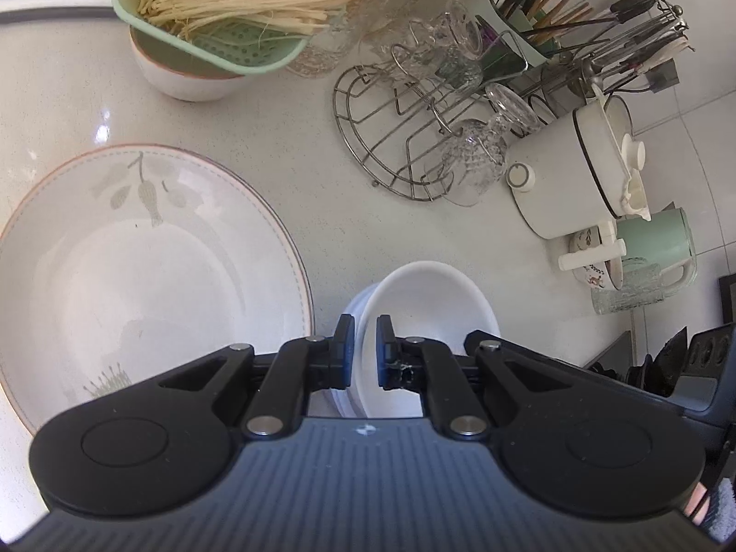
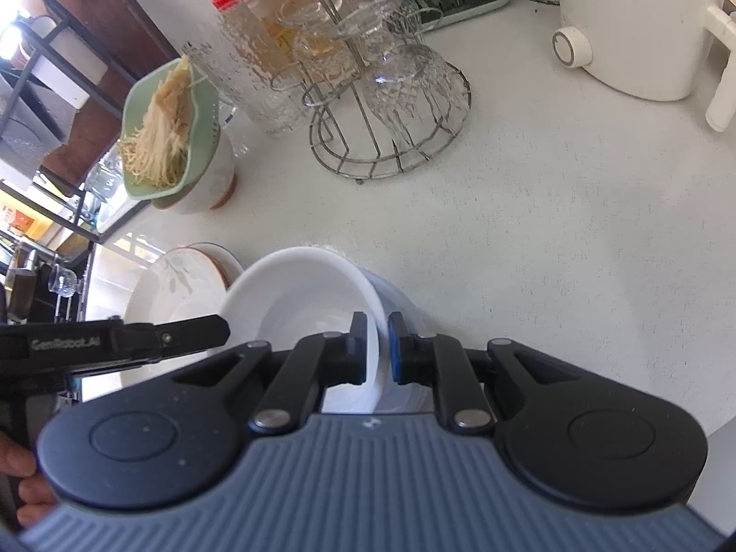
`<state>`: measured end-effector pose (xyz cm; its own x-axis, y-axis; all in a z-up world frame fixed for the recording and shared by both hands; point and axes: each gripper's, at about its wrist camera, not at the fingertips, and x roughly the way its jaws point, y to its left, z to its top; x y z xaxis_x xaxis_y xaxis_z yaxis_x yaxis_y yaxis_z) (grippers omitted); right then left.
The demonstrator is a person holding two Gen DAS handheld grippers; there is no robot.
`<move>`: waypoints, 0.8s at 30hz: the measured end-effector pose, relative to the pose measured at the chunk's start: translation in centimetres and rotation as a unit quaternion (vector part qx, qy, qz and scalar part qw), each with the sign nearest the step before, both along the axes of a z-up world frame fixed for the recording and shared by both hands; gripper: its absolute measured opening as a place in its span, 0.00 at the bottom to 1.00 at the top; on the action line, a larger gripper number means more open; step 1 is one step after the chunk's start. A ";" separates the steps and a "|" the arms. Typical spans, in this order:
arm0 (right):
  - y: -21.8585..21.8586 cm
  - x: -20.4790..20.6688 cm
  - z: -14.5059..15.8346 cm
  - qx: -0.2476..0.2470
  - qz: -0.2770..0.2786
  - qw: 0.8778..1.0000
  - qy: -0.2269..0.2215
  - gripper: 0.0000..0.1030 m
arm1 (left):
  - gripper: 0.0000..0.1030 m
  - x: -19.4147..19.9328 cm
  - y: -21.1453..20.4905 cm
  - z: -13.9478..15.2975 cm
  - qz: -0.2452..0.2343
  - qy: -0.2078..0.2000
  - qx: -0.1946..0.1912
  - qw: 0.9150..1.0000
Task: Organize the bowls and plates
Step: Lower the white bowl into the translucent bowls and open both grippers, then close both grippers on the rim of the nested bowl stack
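Observation:
A stack of white bowls [image 1: 428, 303] sits on the counter, also seen in the right wrist view [image 2: 299, 303]. My left gripper [image 1: 365, 349] is shut on the left rim of the bowls. My right gripper [image 2: 377, 347] is shut on the right rim of the top bowl. The left gripper's finger [image 2: 193, 329] shows at the left in the right wrist view. A large white plate with a leaf pattern [image 1: 138, 276] lies on the counter left of the bowls, also in the right wrist view [image 2: 179, 285].
A white bowl under a green strainer of noodles [image 1: 221, 23] stands behind the plate. A wire rack with glasses [image 1: 414, 138], a utensil holder [image 1: 529, 14], a white pot [image 1: 566, 175] and a green kettle [image 1: 658, 248] stand at the right. The white countertop [image 2: 552, 253] lies around the bowls.

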<state>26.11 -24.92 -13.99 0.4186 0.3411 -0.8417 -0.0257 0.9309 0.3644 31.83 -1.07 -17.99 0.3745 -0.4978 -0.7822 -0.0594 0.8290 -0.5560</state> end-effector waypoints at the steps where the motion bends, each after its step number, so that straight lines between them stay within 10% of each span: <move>1: 0.0 0.1 0.0 0.001 0.000 1.000 0.002 0.13 | 0.09 0.0 0.0 0.0 -0.001 -0.002 0.002 1.000; 9: -0.5 0.4 -0.3 0.010 -0.013 1.000 0.004 0.36 | 0.22 -0.5 0.0 -0.7 0.010 0.004 0.000 1.000; 24: -1.5 1.5 -4.8 0.056 -0.039 0.993 0.099 0.35 | 0.22 -2.1 0.9 -1.5 0.060 -0.006 -0.012 0.998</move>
